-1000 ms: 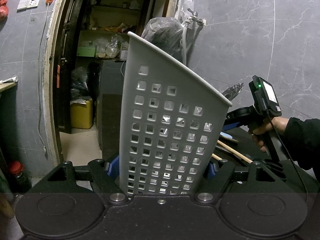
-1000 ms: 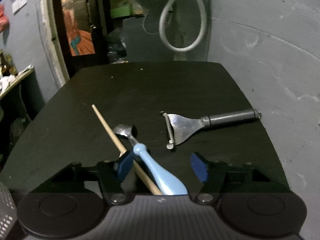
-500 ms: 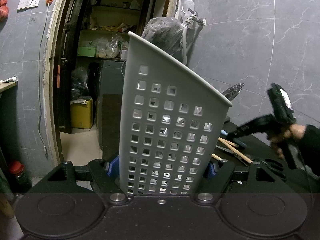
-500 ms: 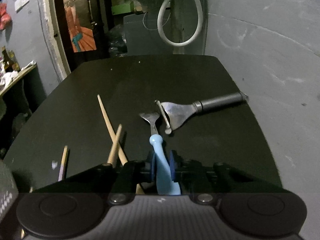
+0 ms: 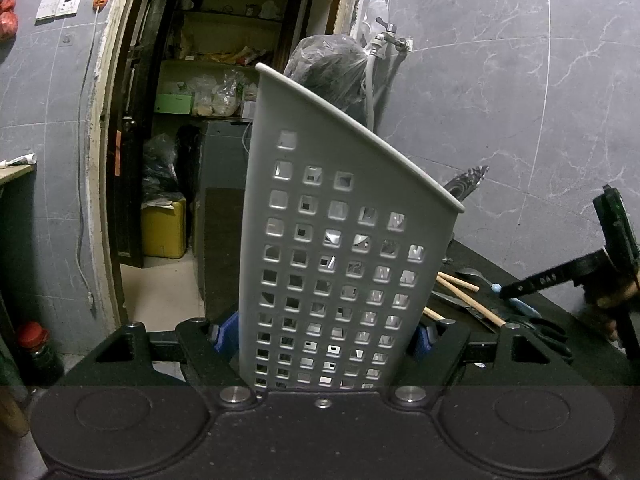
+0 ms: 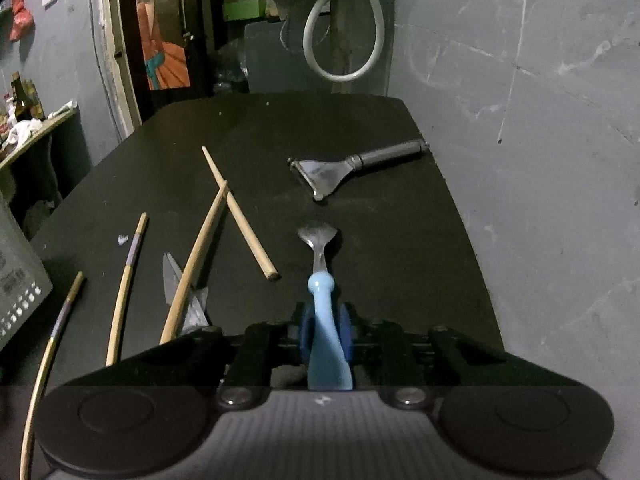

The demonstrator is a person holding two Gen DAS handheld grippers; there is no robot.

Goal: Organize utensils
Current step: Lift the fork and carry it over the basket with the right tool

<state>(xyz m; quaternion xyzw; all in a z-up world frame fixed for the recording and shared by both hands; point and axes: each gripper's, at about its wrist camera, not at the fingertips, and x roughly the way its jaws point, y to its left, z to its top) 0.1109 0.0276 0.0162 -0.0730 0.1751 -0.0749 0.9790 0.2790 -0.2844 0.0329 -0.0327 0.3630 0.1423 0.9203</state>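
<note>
Blue-handled spoon [image 6: 322,304] is being pinched by the right claw [image 6: 325,330], whose jaws are opening, so it risks being dropped onto the desk [image 6: 400,260]. At nine o'clock, the grey perforated utensil holder [image 5: 344,264] is being gripped by the left claw [image 5: 324,336].

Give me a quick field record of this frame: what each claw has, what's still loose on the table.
left claw: shut on the grey perforated utensil holder, held tilted
right claw: jaws opening, blue-handled spoon between the pads, bowl pointing away
table: black top
loose on table: peeler, wooden chopsticks, scissors
inside holder: metal glints through the holes, items not identifiable
right hand: visible at the right edge of the left view
</note>
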